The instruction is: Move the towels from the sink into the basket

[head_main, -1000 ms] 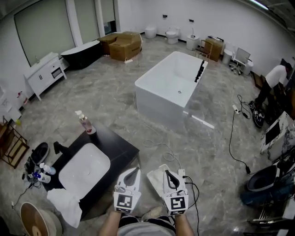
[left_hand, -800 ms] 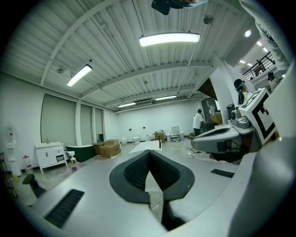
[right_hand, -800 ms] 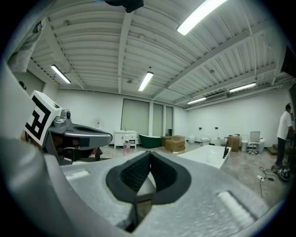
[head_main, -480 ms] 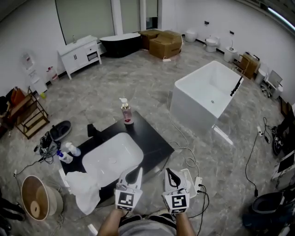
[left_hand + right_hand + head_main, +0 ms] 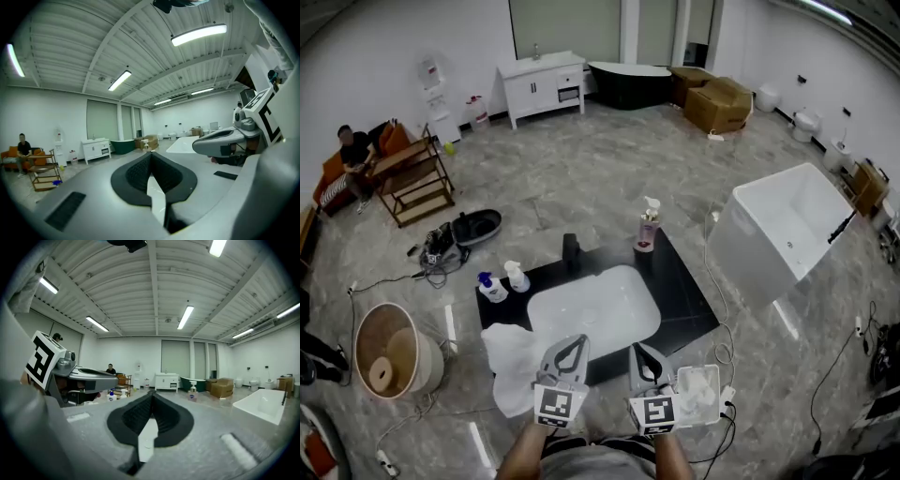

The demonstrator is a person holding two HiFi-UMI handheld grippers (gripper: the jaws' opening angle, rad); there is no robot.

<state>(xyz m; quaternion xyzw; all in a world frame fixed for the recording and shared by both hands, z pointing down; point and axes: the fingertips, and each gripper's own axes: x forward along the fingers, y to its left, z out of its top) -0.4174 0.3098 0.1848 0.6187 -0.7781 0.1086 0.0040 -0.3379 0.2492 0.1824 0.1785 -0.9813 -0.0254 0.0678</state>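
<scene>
Towel, 1 white crumpled piece, hangs over the near left corner of the black counter, just left of the white sink and outside it. At the nearest edge, the left gripper and right gripper sit side by side, level and pointing at the counter; each has its fingers closed together with nothing between them. On the floor to the left stands the wicker basket, apart from the counter. 2 spray bottles sit at the counter's far left edge, a black faucet behind the sink, and a pump bottle at the far right corner. Farther right is a white bathtub; a white cabinet stands against the far wall.
</scene>
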